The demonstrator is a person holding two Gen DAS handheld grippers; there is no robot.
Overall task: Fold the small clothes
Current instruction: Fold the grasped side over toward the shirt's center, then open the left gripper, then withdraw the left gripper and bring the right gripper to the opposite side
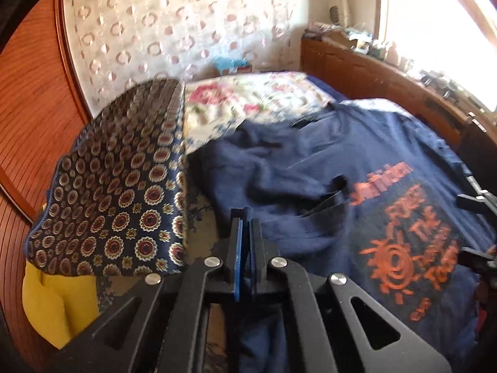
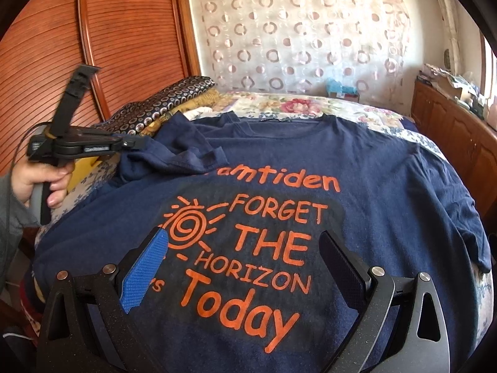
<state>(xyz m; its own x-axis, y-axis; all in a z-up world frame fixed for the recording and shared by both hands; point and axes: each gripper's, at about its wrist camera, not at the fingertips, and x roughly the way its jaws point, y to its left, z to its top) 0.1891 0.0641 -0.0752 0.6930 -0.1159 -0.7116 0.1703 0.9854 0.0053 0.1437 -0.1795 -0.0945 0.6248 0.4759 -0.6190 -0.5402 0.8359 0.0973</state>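
Lying face up across a floral-covered bed (image 2: 310,105), a navy T-shirt (image 2: 357,168) with orange lettering waits to be folded, its collar toward the far curtain (image 2: 295,31) and its hem nearest the camera, so the garment's long axis runs straight away from the right claw (image 2: 245,267). That claw hangs just above the printed chest with its jaws spread wide and nothing between them, the blue pad (image 2: 144,272) on one side and the black pad on the other. Off to the shirt's left side, a person's hand (image 2: 46,180) holds the left claw (image 1: 247,217), whose jaws are pressed fully together; from its own view they appear empty, poised over the rumpled left sleeve (image 2: 186,152), which sits bunched up and folded in toward the collar. A patterned cushion (image 1: 118,192) rests against the wooden wardrobe (image 2: 93,31) beyond that sleeve. Judging by the layout, the left claw is the nearer one to the crumpled sleeve, while the right claw sits closer to the hem and the flat right sleeve.
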